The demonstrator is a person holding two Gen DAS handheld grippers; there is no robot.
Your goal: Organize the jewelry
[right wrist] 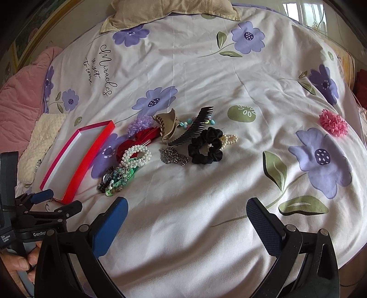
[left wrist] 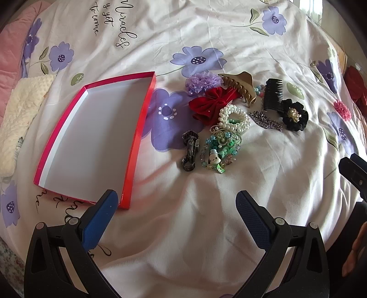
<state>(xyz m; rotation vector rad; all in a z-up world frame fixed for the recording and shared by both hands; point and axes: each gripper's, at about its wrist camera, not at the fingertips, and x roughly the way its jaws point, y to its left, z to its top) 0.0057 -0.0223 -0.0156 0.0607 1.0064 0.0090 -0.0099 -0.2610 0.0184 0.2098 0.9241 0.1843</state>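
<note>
A shallow red box (left wrist: 140, 119) with a white inside lies empty on the bed, also in the right wrist view (right wrist: 88, 158). To its right is a heap of jewelry and hair pieces: red bow (left wrist: 211, 103), pearl bracelet (left wrist: 234, 118), beaded green pieces (left wrist: 220, 149), dark clip (left wrist: 190, 149), beige claw clip (left wrist: 240, 88), black comb (left wrist: 273, 97), metal chain (left wrist: 266, 120), black scrunchie (right wrist: 206, 146). My left gripper (left wrist: 176, 204) is open and empty, near the box's front corner. My right gripper (right wrist: 187, 211) is open and empty, in front of the heap.
The bed has a white cover with purple flowers (right wrist: 321, 158). A pink flower piece (right wrist: 333, 122) lies apart at the far right. A cream cloth (left wrist: 25, 114) and a pink quilt (right wrist: 20, 105) lie left of the box. A beige pillow (right wrist: 174, 11) is at the far end.
</note>
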